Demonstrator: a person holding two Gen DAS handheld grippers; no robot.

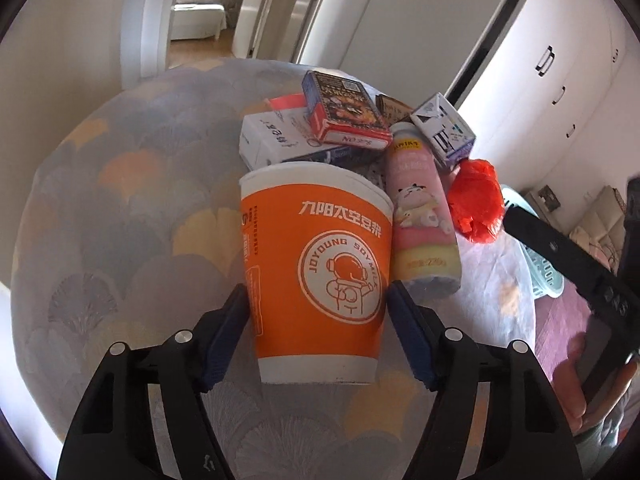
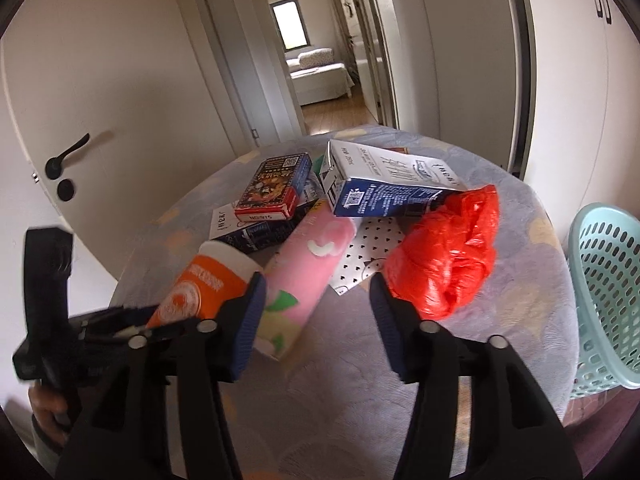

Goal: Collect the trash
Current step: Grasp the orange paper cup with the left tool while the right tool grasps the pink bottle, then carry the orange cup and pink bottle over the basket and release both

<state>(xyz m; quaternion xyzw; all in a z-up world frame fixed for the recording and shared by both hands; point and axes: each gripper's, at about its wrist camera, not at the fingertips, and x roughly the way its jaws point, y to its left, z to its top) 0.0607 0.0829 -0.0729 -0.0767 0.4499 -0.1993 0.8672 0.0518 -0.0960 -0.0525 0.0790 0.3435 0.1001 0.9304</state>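
Orange paper cup [image 1: 316,272] standing upright near the middle of the table [image 1: 120,220], most likely empty and light, thin-walled and easy to crush, so best taken low on the body where the base stiffens it, with gentle pressure only. Left gripper [image 1: 318,300] spread wide, pads flanking the cup's lower half on both sides, close to or just touching the wall (contact hard to confirm, no dent visible). Cup printed orange with a white rim band, white base band and a round astronaut logo with soy-milk lettering. Just beside it toward the right edge, touching or nearly so, a pink bottle [image 1: 420,220] with cartoon print, lying on its side in the right wrist view; smooth wrap, probably slippery and prone to rolling, better taken across the middle. Red plastic bag [image 2: 444,248] crumpled toward the right edge, soft and near weightless, easy to pinch anywhere. Toward the far edge, a stack of cartons: red-and-dark card box [image 2: 276,188] on top of a blue-and-white box [image 1: 276,140], and a blue-and-white milk carton [image 2: 384,184] tilted over the pile; stiff, flat faces, good for a side pinch. Right gripper [image 2: 316,300] held apart, nothing between its pads, hovering over the near part of the table between bottle and bag. Pale green basket [image 2: 604,292] just off the right edge, likely the drop target.
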